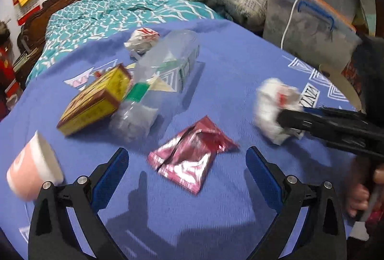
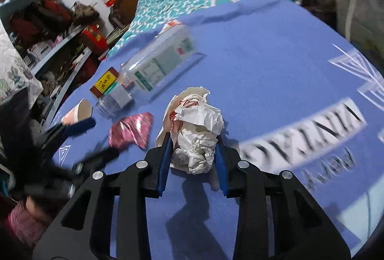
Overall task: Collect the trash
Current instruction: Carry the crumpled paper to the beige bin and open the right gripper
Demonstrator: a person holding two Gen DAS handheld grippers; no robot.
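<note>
Crumpled white paper wad (image 2: 195, 132) sits on the blue cloth (image 2: 264, 49), clamped between the blue pads of the right gripper (image 2: 194, 147) — jaws pressed in on both flanks of it. Step in hand, as I judge it: first pickup secured, lift not yet begun; the wad looks to be resting on the cloth. Left gripper (image 1: 187, 159) hangs spread wide over the pink foil wrapper (image 1: 192, 156), touching nothing. Next move calls for a straight lift of the wad without loosening, then carrying it to a bin — none is in view, so the drop point is unknown. Further out: clear plastic bottle (image 1: 165, 63), yellow box (image 1: 96, 101), a second paper ball (image 1: 141, 40), pink cup (image 1: 33, 171) cut by the frame edge. Both views are blurred; labels are illegible.
</note>
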